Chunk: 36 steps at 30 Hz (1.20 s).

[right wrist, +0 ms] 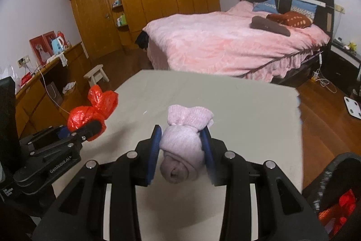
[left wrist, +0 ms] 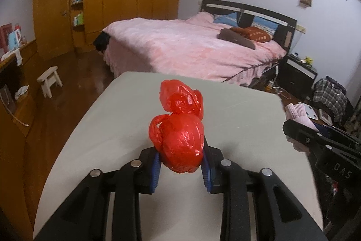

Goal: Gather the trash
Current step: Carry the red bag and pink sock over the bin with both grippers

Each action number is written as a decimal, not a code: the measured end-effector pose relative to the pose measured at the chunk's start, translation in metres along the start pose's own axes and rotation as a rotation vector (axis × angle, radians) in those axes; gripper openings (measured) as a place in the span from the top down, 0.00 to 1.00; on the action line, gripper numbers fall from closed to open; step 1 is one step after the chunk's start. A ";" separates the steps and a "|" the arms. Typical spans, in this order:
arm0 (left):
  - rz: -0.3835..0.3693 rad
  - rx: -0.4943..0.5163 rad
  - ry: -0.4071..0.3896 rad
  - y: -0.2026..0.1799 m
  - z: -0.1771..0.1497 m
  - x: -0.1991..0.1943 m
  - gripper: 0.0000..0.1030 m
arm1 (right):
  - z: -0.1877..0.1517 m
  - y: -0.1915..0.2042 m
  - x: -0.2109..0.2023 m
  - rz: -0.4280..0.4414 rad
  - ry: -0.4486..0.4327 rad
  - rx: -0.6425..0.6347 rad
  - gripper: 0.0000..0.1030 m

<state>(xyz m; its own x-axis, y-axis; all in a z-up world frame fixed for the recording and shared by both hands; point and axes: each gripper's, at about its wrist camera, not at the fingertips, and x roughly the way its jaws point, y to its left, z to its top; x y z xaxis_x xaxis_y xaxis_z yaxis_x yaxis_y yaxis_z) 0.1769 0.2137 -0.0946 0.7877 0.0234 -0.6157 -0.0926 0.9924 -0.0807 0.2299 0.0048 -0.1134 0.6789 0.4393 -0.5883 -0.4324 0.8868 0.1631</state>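
Red plastic bag (left wrist: 180, 141), knotted, is clamped between the blue pads of the left hand-held gripper (left wrist: 181, 169), above the pale surface (left wrist: 237, 119). The right hand-held gripper (right wrist: 182, 155) grips a rolled pink sock (right wrist: 182, 150) above the same surface.

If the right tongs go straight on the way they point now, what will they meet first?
Most likely the grey table top: the right tongs, shut on the pink rolled sock, tilt down toward it. Nothing else shows on that line, though depth is unclear.
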 end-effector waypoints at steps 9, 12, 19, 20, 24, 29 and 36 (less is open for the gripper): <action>-0.067 0.042 -0.038 -0.045 0.016 -0.017 0.71 | 0.009 -0.026 -0.050 -0.034 -0.076 0.014 0.67; -0.090 0.056 -0.044 -0.059 0.020 -0.022 0.71 | 0.009 -0.036 -0.068 -0.049 -0.103 0.022 0.67; -0.153 0.107 -0.066 -0.102 0.025 -0.034 0.71 | 0.005 -0.062 -0.103 -0.088 -0.141 0.036 0.67; -0.164 0.114 -0.068 -0.108 0.025 -0.036 0.71 | 0.004 -0.067 -0.108 -0.097 -0.146 0.039 0.67; -0.203 0.146 -0.075 -0.134 0.023 -0.043 0.71 | -0.002 -0.086 -0.129 -0.136 -0.167 0.061 0.67; -0.252 0.185 -0.079 -0.166 0.021 -0.049 0.71 | -0.011 -0.107 -0.153 -0.184 -0.183 0.078 0.66; -0.321 0.232 -0.081 -0.210 0.016 -0.055 0.71 | -0.028 -0.138 -0.184 -0.254 -0.197 0.109 0.67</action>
<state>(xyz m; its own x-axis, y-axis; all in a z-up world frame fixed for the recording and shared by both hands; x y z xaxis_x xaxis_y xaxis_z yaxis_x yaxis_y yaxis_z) 0.1625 0.0064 -0.0308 0.8007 -0.2915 -0.5234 0.2983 0.9516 -0.0737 0.1484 -0.2026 -0.0498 0.8631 0.2122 -0.4583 -0.1762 0.9769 0.1206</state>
